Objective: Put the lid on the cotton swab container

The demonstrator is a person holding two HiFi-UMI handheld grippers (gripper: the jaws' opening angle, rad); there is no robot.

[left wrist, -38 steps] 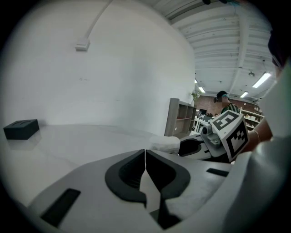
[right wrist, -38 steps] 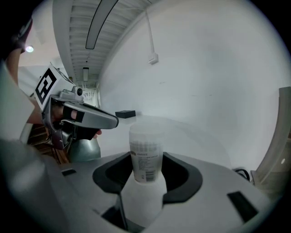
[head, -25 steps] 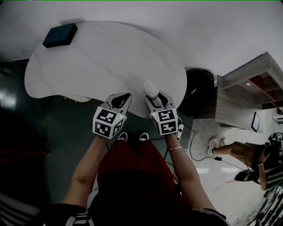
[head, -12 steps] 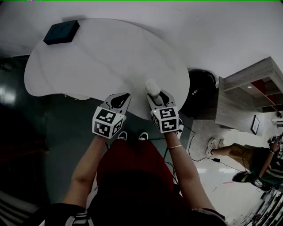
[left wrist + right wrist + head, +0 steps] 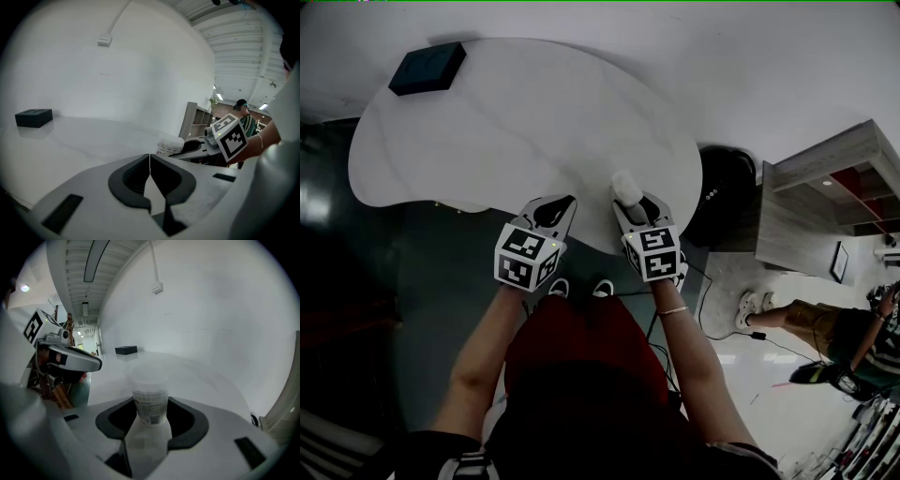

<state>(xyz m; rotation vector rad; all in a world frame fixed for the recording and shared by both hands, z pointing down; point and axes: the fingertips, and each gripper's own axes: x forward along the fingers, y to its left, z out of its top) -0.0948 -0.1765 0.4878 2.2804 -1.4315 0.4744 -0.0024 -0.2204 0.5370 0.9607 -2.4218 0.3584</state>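
The cotton swab container (image 5: 624, 187) is a small white cylinder with a wider translucent top, standing upright on the white table (image 5: 506, 131) near its front edge. My right gripper (image 5: 631, 202) is shut on the container (image 5: 149, 397), with a dark pad on each side of its printed label. My left gripper (image 5: 551, 214) hovers just to the left at the table's edge, its jaws shut on nothing. In the left gripper view the left gripper (image 5: 150, 161) shows only a thin seam between its pads, and the container (image 5: 170, 142) stands to its right in the right gripper (image 5: 194, 147).
A black box (image 5: 427, 68) lies at the table's far left corner. Beyond the table's right edge are a round black object (image 5: 724, 187) on the floor and a wooden shelf unit (image 5: 825, 192). A person (image 5: 839, 333) stands at the far right.
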